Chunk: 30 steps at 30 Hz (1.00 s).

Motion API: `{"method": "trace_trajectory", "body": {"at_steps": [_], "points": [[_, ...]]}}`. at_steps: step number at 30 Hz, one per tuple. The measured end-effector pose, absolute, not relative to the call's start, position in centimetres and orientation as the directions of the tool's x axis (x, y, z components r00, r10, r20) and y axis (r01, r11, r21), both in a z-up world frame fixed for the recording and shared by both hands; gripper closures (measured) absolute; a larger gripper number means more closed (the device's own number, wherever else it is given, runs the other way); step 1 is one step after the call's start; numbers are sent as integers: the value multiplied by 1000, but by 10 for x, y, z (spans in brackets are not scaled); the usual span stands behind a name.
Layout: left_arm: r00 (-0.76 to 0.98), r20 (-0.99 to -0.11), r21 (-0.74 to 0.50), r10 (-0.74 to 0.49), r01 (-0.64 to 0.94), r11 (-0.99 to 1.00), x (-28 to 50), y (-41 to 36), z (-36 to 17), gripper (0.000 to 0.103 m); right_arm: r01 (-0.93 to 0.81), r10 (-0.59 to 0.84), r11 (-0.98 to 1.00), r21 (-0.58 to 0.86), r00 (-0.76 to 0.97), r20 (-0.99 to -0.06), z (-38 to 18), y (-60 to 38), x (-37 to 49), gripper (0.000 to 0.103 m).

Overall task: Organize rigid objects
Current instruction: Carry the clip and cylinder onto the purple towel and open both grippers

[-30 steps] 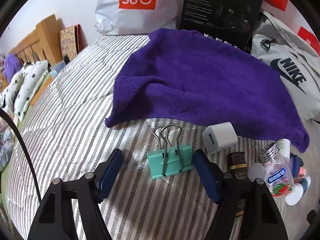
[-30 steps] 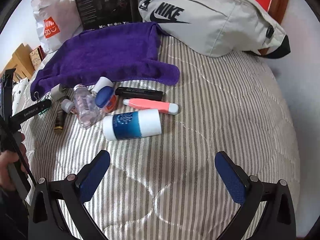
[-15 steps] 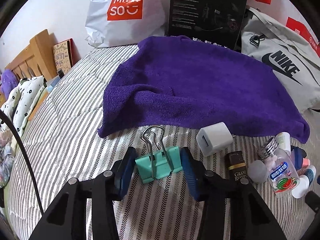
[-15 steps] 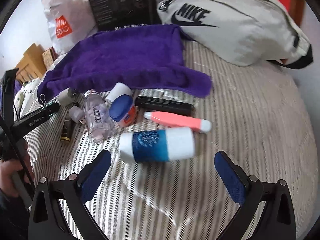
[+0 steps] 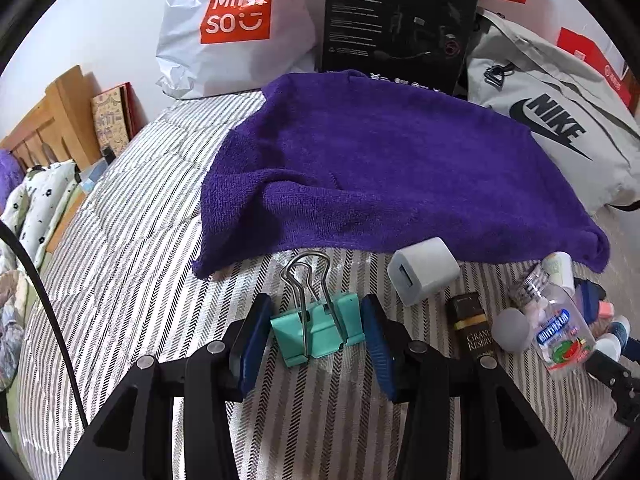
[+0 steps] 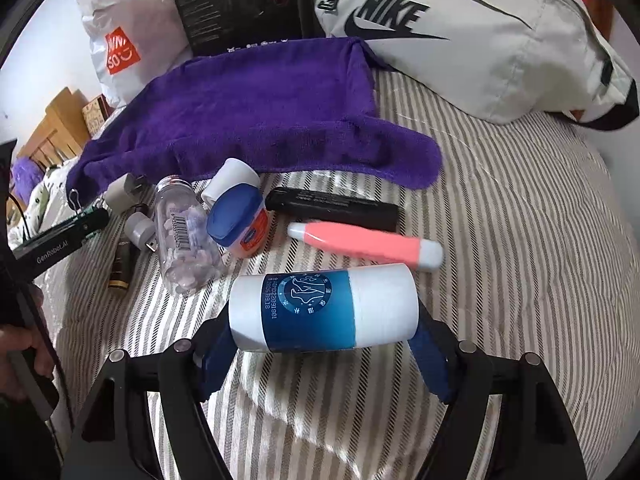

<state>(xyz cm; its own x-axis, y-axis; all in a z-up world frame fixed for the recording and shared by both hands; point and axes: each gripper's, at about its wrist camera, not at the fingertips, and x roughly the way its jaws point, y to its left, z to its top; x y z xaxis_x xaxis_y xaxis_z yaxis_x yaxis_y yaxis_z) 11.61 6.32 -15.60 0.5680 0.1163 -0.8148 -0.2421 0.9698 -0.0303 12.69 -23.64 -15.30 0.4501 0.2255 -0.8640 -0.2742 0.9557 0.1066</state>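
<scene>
Our left gripper [image 5: 316, 330] has jaws pinched narrow against the teal binder clip [image 5: 318, 330]; our right gripper [image 6: 324, 354] straddles the blue-and-white bottle [image 6: 324, 312] lengthwise, so we should squeeze evenly, keeping both level.

Bare bed [image 6: 540, 220] lies open at right; the towel [image 5: 380, 168] blocks far, and the bottle [image 5: 556, 328] crowds the clip's [image 5: 316, 328] right.
</scene>
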Motion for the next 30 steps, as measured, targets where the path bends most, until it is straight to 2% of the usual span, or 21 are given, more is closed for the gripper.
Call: {"method": "trace_trajectory", "body": {"at_steps": [9, 30], "points": [[589, -808, -138, -3, -184, 973, 96, 76, -139, 60, -256, 217, 961, 106, 457, -863, -135, -250, 113, 26], [639, -769, -65, 18, -107, 992, 97, 61, -89, 60, -334, 299, 932, 140, 491, -819, -102, -235, 120, 26]]}}
